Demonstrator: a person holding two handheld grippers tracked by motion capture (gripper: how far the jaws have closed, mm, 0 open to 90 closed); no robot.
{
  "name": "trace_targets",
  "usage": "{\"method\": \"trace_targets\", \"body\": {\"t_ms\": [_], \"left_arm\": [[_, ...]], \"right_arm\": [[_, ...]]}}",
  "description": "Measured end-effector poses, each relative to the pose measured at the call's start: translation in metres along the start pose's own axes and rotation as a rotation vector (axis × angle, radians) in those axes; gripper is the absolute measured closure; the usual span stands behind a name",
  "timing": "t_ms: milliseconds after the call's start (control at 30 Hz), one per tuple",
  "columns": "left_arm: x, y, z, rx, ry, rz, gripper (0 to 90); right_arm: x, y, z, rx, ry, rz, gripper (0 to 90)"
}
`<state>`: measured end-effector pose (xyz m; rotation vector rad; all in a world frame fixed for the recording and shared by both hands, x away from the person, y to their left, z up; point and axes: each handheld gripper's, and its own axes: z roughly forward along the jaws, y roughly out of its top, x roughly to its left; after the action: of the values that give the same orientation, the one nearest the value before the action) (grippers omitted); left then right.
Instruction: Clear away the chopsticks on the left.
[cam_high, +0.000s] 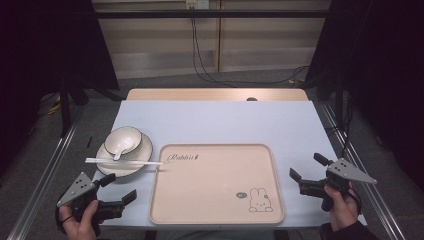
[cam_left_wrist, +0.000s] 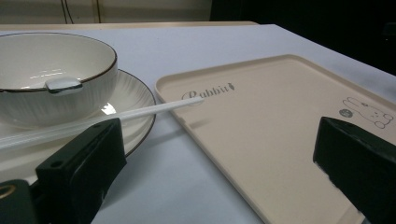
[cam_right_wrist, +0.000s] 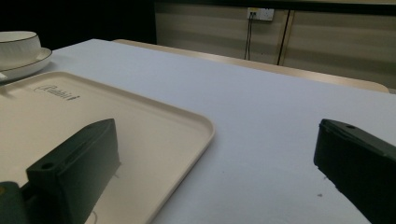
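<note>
High view shows a pair of white chopsticks (cam_high: 123, 161) lying flat across the near rim of a white plate (cam_high: 145, 150), long axis running left to right, the right-hand tips resting on the top left rim of a beige tray (cam_high: 215, 200). A white bowl (cam_high: 123, 139) with a spoon (cam_high: 120, 150) in it sits on the plate. The tray carries a rabbit drawing (cam_high: 259, 200). All of it rests on a pale blue table cover (cam_high: 225, 122) over a wooden top, with grey floor, cables and dark curtains around. The left gripper (cam_high: 120, 187), hand-held just near of the plate, has its jaws spread wide with nothing between them; the right gripper (cam_high: 306, 167), at the tray's right side, is likewise wide and empty.
</note>
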<state>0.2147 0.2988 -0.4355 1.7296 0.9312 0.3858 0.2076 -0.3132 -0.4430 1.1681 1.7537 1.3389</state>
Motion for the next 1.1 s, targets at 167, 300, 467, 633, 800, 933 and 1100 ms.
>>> {"method": "trace_targets", "body": {"t_ms": [167, 300, 467, 633, 800, 933, 1100], "left_arm": [[-0.001, 0.000, 0.000, 0.005, 0.002, 0.008, 1.9], [0.000, 0.002, -0.001, 0.002, -0.010, 0.009, 2.3], [0.006, 0.009, -0.006, 0.011, 0.001, 0.014, 4.2], [0.017, 0.012, -0.018, -0.001, 0.037, 0.070, 4.5], [0.035, 0.017, -0.027, 0.051, 0.068, 0.125, 3.6], [0.048, 0.023, -0.026, 0.076, 0.027, 0.119, 5.1], [0.078, 0.038, -0.013, 0.147, -0.029, 0.149, 7.3]], "right_arm": [[0.001, 0.000, 0.001, 0.003, 0.015, -0.011, 0.0], [0.002, -0.001, 0.001, 0.004, 0.016, -0.003, 0.0], [0.002, -0.001, 0.002, 0.009, 0.027, -0.009, 0.0], [0.003, -0.001, 0.003, 0.008, 0.030, -0.011, 0.0], [0.003, -0.001, 0.003, 0.011, 0.031, 0.001, 0.0], [0.003, -0.001, 0.004, 0.018, 0.044, 0.002, 0.1], [0.003, -0.001, 0.005, 0.020, 0.053, -0.003, 0.1]]}}
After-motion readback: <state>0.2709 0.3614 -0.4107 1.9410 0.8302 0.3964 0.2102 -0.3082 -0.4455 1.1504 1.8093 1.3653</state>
